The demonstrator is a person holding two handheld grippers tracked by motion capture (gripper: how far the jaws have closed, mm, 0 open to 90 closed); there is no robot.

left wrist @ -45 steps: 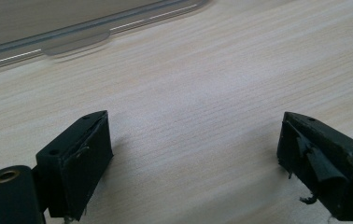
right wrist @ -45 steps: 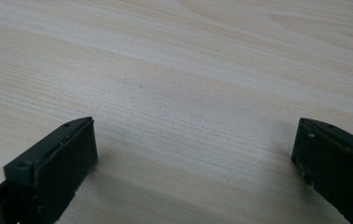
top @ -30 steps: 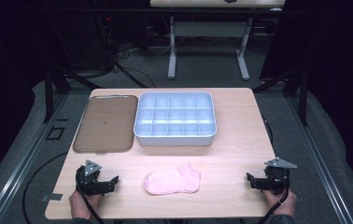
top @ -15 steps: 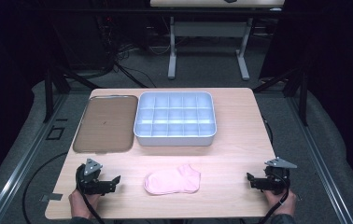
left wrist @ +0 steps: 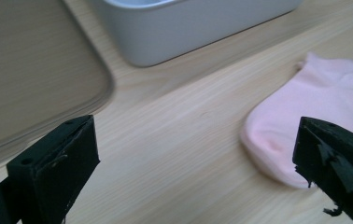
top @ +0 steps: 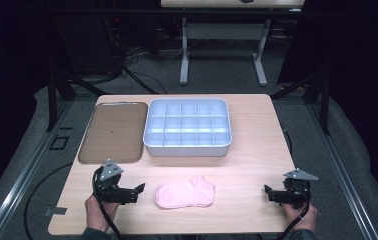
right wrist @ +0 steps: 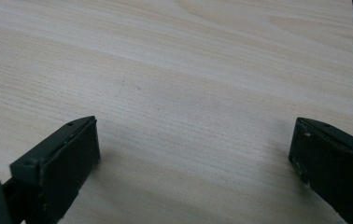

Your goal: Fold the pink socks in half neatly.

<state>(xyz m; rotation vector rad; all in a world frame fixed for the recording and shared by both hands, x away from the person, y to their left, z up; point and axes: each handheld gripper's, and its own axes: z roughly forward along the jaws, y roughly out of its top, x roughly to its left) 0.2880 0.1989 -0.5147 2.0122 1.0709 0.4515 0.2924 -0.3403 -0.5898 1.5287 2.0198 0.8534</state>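
Near edge of desk (top: pixel 247 165): left gripper (top: pixel 136 191) wide open, nothing between the jaws, aimed right toward the sock (top: pixel 184 193). Jaws just been opening, per comparison with the earlier high view. Right gripper (top: pixel 268 192) also wide open and empty, low over bare wood at the right front corner.

Sock: pink, flat on the desk between the 2 grippers, just right of the left gripper and well apart from the right one. Toe end nearest the left gripper (left wrist: pixel 193 186); seen there as sock (left wrist: pixel 314 116) beside the right-hand jaw, not between the pads.

Further back: brown tray (top: pixel 112 131) at left, grey divided bin (top: pixel 187 128) beside it, compartments apparently empty.

Step in hand, judged: approach to the sock for a pick. Next move calls for shifting the left gripper right and down until the toe end sits between the pads, then closing on the fabric without pinning it to the wood.

Change from earlier frames: left gripper raised and nearer the sock; right gripper, sock, tray and bin unchanged.
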